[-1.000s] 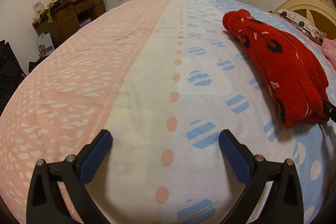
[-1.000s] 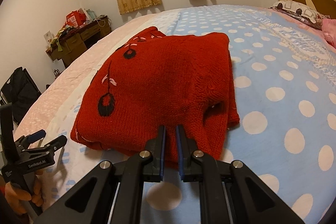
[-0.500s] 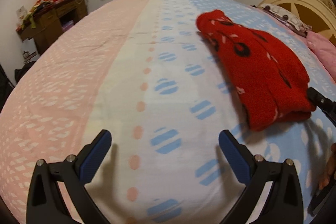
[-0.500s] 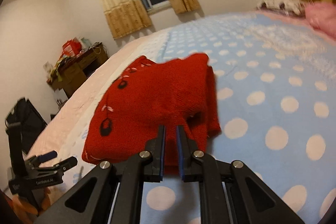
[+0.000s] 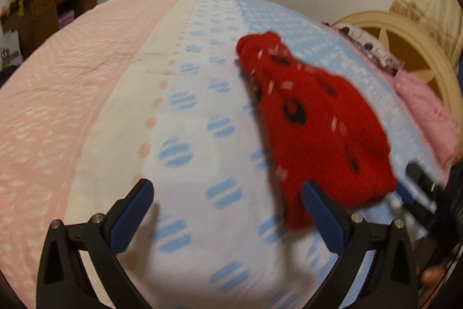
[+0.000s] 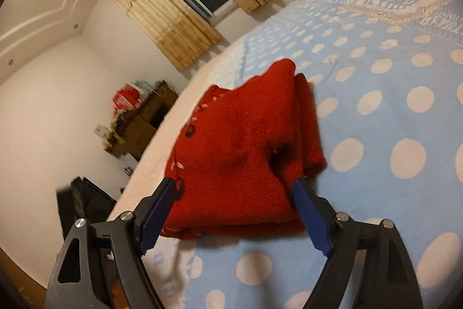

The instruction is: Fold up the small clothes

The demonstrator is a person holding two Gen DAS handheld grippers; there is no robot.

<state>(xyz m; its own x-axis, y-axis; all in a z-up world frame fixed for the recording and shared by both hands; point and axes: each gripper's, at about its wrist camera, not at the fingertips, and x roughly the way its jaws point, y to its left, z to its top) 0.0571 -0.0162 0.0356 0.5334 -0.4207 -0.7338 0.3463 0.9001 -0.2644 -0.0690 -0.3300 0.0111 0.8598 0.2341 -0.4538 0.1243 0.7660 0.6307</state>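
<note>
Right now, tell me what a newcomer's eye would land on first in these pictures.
The folded red sweater stands out at once, lying on the blue polka-dot part of the bedspread. The right gripper frames its near edge; its jaws have just been opening and stand wide, pads off the cloth. The left gripper hangs open over the bedspread's pale middle strip, beside the sweater.

The pink and white part of the patterned bed cover point(image 5: 86, 94) lay bare, giving wide free room. The folded red knitted sweater point(image 5: 321, 132) blocked the blue side, with the pink pillow point(image 5: 428, 112) and cream wooden headboard point(image 5: 416, 48) beyond.
</note>
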